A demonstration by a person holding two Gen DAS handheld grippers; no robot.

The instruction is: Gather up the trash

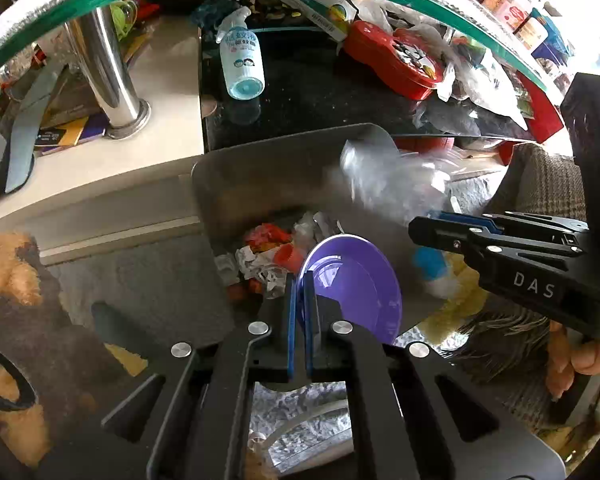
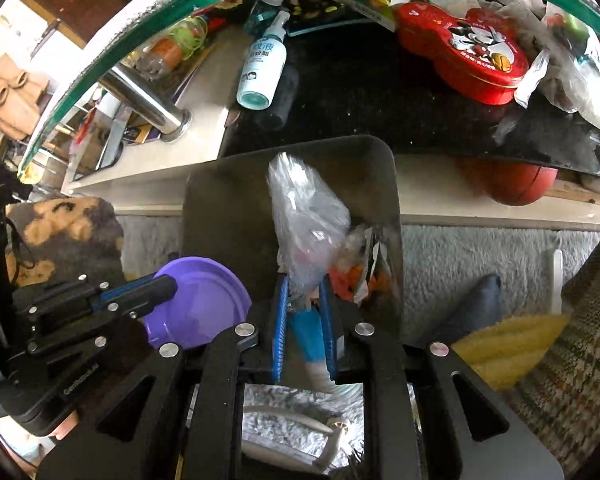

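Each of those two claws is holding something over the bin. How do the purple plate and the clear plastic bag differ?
The purple plate is a rigid, opaque disc; the plastic bag is limp, crumpled and see-through. The left gripper pinches the plate by its rim, so it stands on edge; the right gripper clamps the bag low down, with its bulk rising above the fingers. The bag looks motion-blurred; the plate is sharp. Both are held over the grey trash bin.
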